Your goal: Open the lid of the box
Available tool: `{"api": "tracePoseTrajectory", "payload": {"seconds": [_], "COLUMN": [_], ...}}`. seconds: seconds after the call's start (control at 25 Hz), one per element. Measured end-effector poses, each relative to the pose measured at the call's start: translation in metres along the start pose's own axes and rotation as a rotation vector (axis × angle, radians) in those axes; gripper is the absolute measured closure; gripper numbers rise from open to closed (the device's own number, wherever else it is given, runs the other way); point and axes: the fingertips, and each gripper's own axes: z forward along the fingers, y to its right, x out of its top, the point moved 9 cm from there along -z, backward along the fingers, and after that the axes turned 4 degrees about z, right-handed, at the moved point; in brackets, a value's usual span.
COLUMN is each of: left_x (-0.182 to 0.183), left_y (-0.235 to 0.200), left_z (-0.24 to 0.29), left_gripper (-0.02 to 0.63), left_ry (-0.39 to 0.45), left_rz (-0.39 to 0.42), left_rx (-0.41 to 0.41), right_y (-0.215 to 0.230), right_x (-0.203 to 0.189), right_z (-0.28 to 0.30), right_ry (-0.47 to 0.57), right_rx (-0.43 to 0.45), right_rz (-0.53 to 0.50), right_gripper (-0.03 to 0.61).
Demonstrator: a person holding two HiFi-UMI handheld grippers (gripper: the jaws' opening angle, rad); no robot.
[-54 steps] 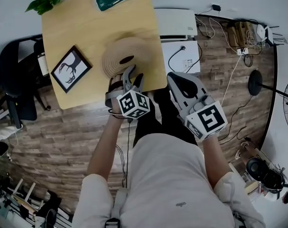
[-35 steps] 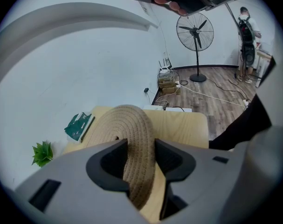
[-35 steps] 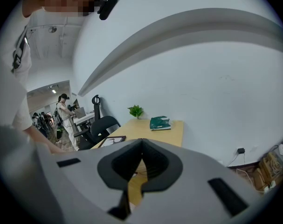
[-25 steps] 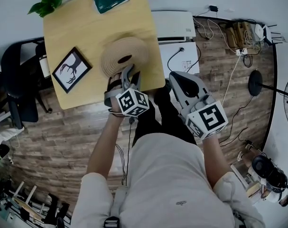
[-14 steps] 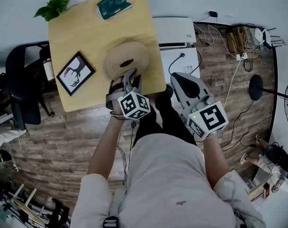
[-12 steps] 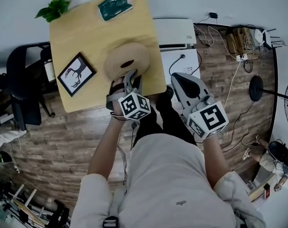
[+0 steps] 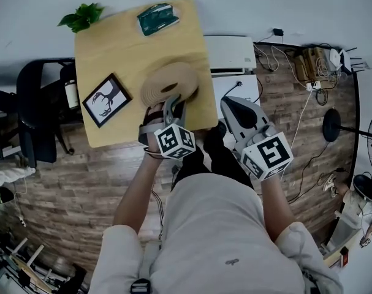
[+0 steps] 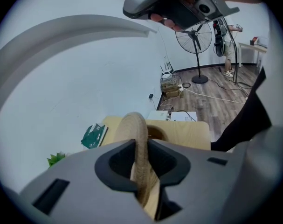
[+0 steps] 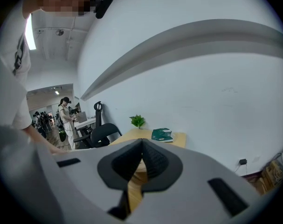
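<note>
A round woven box with its lid point(image 7: 167, 83) sits near the front edge of the wooden table point(image 7: 118, 54). My left gripper point(image 7: 173, 103) reaches over that edge, its jaws closing on the lid's near rim. In the left gripper view the woven rim point(image 8: 137, 139) stands on edge in the left gripper point(image 8: 141, 146), touching both pads. Behind the rim a dark opening shows. My right gripper point(image 7: 230, 106) hangs off the table's right front corner. Its jaws meet with nothing between them, as the right gripper view shows the right gripper point(image 9: 141, 143).
On the table lie a framed black-and-white picture point(image 7: 106, 100), a green packet point(image 7: 157, 18) and a small plant point(image 7: 81, 18). A black chair point(image 7: 35, 109) stands left of the table. A white unit point(image 7: 230, 45) and cables are on the right. People point(image 9: 64, 111) stand far off.
The left gripper stays at the lid's near rim and the right gripper holds beside the table. The whole head view has drifted slightly to the right.
</note>
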Motion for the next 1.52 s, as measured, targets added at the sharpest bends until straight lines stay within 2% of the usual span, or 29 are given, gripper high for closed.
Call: {"api": "tracePoseTrajectory", "payload": {"seconds": [0.6,0.8,1.12,1.52], "left_x": [0.005,0.01,0.016,0.017], "left_y": [-0.039,-0.053,-0.089,-0.116], "left_z": [-0.03,-0.052,-0.105,-0.168], "left_gripper": [0.541,0.541,0.541,0.541], "left_ry": [0.053,0.09,0.211,0.401], "left_rz": [-0.074,-0.132,-0.33,-0.582], "left_rx": [0.094,0.149,0.281,0.351], "right_y": [-0.006,-0.009,-0.015,-0.02], "right_x": [0.02,0.025,0.041,0.06], "right_z": [0.0,-0.004,-0.002,0.006], "right_ry": [0.041,0.074,0.111,0.149], "right_rx": [0.018,0.029,0.053,0.086], "right_rz": [-0.028,-0.043,-0.048,-0.025], "right_gripper": [0.578,0.578,0.578,0.58]}}
